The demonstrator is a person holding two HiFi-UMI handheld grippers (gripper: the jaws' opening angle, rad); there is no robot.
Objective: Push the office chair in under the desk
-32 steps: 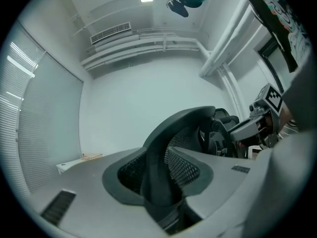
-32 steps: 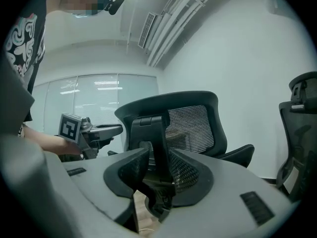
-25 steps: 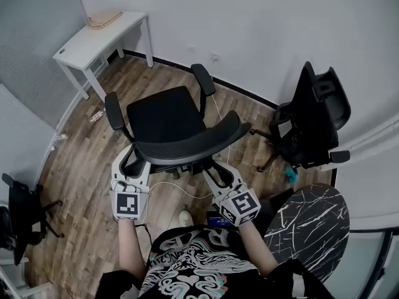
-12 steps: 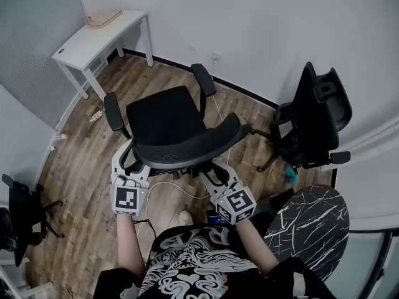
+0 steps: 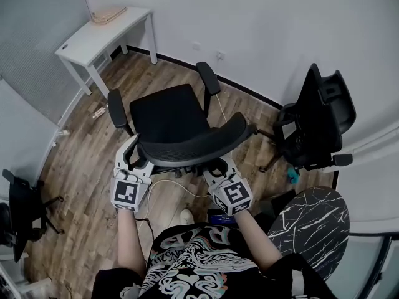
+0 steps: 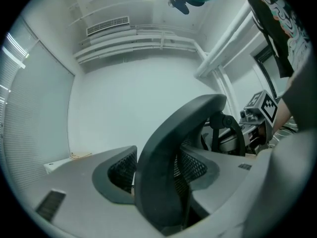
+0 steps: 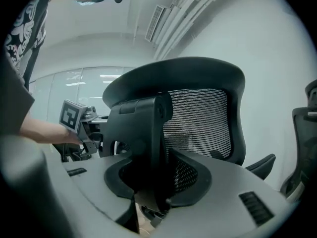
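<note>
1. Black office chair [image 5: 168, 114] stands mid-floor with its backrest toward the person. It is well apart from the white table [image 5: 93, 36] and has hardly shifted over the last second.
2. Left hand-held gripper [image 5: 136, 157] has just been opening. Its jaws stand wide with the backrest rim [image 6: 163, 152] between them, unclamped.
3. Right hand-held gripper [image 5: 219, 167] has just been closing and pinches the back support [image 7: 143, 148].
4. Judging by this, the hold is being reset rather than the push delivered, so the whole roll to the table remains.
5. Second chair [image 5: 315, 120] sits off to the right, away from that route.
</note>
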